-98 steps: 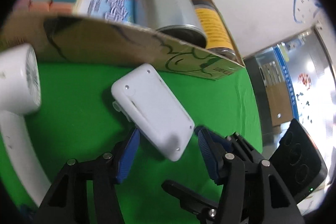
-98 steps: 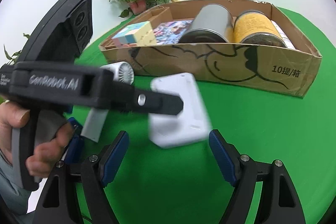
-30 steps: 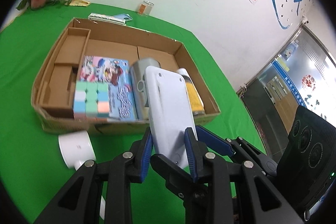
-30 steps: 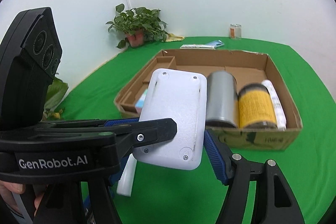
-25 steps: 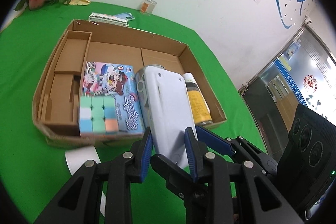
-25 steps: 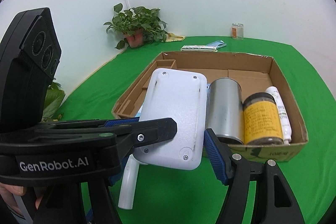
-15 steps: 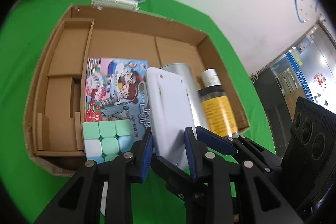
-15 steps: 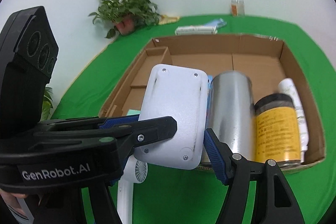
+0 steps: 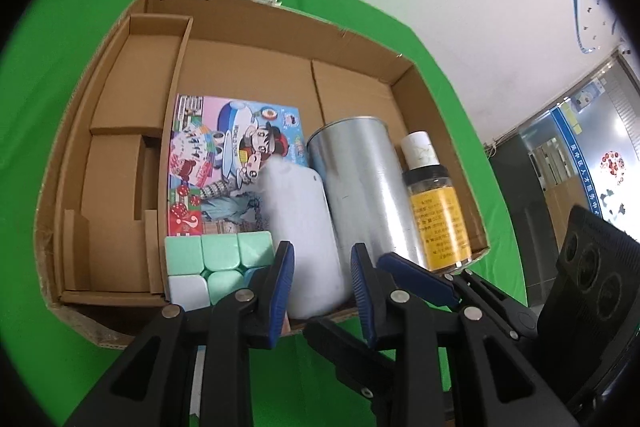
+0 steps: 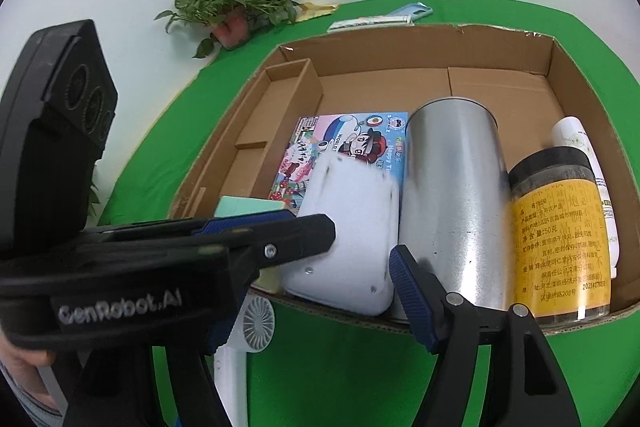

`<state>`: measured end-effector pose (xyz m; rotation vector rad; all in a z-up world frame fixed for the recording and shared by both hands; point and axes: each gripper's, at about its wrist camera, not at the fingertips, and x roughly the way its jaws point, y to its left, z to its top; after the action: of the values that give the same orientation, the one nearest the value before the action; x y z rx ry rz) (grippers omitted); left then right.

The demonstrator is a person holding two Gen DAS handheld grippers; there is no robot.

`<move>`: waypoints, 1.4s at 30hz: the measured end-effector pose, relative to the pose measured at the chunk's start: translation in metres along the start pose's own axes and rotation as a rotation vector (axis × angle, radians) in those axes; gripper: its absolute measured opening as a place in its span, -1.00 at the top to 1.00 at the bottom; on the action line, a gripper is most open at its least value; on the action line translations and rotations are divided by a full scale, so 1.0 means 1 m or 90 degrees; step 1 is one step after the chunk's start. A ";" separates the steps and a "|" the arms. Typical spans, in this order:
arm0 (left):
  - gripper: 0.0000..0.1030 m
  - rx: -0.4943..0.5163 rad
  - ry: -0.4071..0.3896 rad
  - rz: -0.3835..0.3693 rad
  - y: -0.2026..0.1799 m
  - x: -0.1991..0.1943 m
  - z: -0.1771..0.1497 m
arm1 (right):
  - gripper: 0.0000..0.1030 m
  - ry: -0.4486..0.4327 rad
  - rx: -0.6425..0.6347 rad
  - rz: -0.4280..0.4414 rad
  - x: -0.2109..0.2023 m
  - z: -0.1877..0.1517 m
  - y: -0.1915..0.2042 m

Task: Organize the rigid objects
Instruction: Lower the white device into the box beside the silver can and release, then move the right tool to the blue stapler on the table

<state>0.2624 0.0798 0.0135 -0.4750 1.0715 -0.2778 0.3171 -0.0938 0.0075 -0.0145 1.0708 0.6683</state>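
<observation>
Box point(image 9: 432, 115) holds, left to right: cube point(image 9: 216, 259), booklet point(image 9: 224, 163), case point(image 9: 304, 227), tin point(image 9: 360, 187), jar point(image 9: 438, 223); tube point(image 9: 418, 149) probably behind jar.

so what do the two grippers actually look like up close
Both are matte black plastic frames with silver pivot screws and ribbed blue pads lining the jaws. The left gripper carries white "GenRobot.AI" lettering and a black block with three round recesses; the right gripper has the same block.

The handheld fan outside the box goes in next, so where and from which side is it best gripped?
Probably by the handle, coming from above with the jaws across its narrow width. It looks like a slim straight bar on the green cloth, while the round head sits close against the cardboard box wall, leaving little room there.
</observation>
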 end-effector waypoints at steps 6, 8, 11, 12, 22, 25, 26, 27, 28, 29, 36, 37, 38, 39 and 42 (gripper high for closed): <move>0.04 0.109 -0.122 0.071 -0.023 -0.041 -0.022 | -0.40 -0.081 -0.055 -0.067 -0.034 -0.025 0.012; -0.92 0.142 -0.204 0.142 -0.034 -0.063 -0.040 | -0.64 -0.114 -0.065 -0.109 -0.044 -0.039 0.014; -0.98 0.170 -0.332 0.234 -0.045 -0.088 -0.073 | -0.94 -0.133 -0.073 -0.147 -0.049 -0.060 0.017; -0.98 0.174 -0.329 0.248 -0.046 -0.091 -0.080 | -0.94 -0.132 -0.074 -0.152 -0.050 -0.066 0.017; -0.98 0.115 -0.237 0.278 -0.012 -0.126 -0.157 | -0.94 -0.114 -0.085 -0.132 -0.071 -0.126 0.023; -0.98 0.043 -0.175 0.225 0.010 -0.125 -0.178 | -0.94 -0.108 -0.097 -0.089 -0.084 -0.145 0.028; -0.98 0.027 -0.155 0.207 0.015 -0.124 -0.187 | -0.94 -0.100 -0.100 -0.068 -0.087 -0.155 0.029; -0.98 0.015 -0.134 0.193 0.019 -0.122 -0.194 | -0.93 -0.092 -0.103 -0.055 -0.087 -0.159 0.033; -0.98 0.003 -0.113 0.184 0.023 -0.119 -0.204 | -0.91 -0.077 -0.110 -0.033 -0.087 -0.168 0.036; -0.98 -0.008 -0.093 0.172 0.026 -0.114 -0.213 | -0.86 -0.063 -0.116 -0.013 -0.088 -0.177 0.040; -0.54 -0.071 0.004 0.068 0.025 -0.081 -0.247 | -0.75 0.017 -0.173 0.114 -0.094 -0.239 0.062; -0.49 -0.072 0.023 0.071 0.024 -0.074 -0.249 | -0.74 0.025 -0.177 0.123 -0.095 -0.247 0.063; -0.47 -0.066 0.037 0.103 0.020 -0.067 -0.250 | -0.72 0.032 -0.178 0.130 -0.097 -0.252 0.063; -0.46 -0.065 0.042 0.112 0.018 -0.065 -0.249 | -0.71 0.042 -0.174 0.139 -0.097 -0.258 0.062; -0.10 -0.076 0.049 0.130 0.012 -0.059 -0.248 | -0.55 0.063 -0.163 0.145 -0.096 -0.271 0.055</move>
<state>0.0145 0.0576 -0.0438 -0.4601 1.2067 -0.0526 0.0424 -0.1849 -0.0334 -0.1494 1.0849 1.0172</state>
